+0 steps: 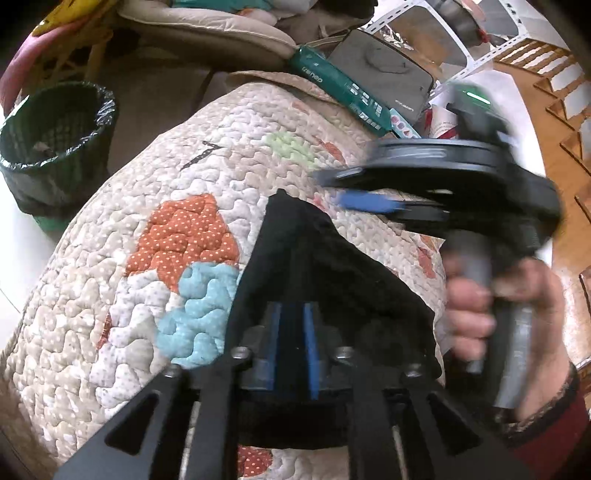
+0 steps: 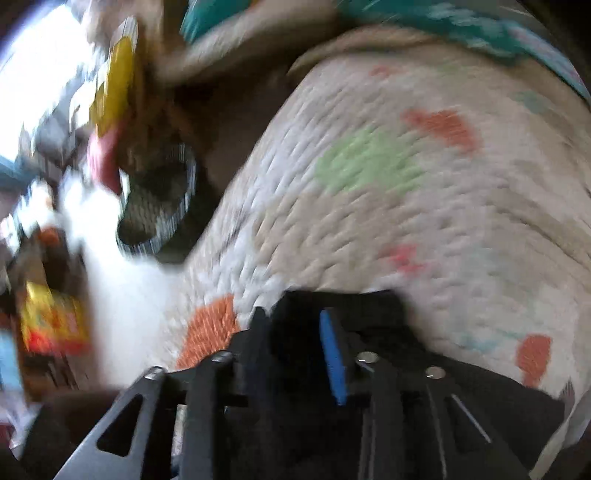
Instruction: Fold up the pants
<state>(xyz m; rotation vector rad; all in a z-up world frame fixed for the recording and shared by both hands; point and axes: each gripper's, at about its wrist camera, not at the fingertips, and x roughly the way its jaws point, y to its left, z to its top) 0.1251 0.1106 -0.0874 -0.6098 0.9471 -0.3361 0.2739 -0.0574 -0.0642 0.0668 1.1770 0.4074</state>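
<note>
The black pants (image 1: 314, 258) lie on a quilted patchwork bed cover (image 1: 155, 192). In the left wrist view my left gripper (image 1: 293, 332) is shut on a fold of the black pants, with cloth between the blue pads (image 1: 274, 343). My right gripper (image 1: 369, 201) shows in the same view at upper right, blurred, held by a hand, its blue fingertips close together above the pants' far edge. In the blurred right wrist view my right gripper (image 2: 295, 339) has black pants cloth (image 2: 354, 306) between its fingers, one blue pad (image 2: 332, 354) showing.
A dark mesh bin with a plastic liner (image 1: 55, 144) stands on the floor left of the bed. A green box (image 1: 343, 92) and a black case (image 1: 384, 70) lie at the bed's far side. Pillows (image 1: 207, 33) are behind. A wooden staircase (image 1: 546, 92) is at right.
</note>
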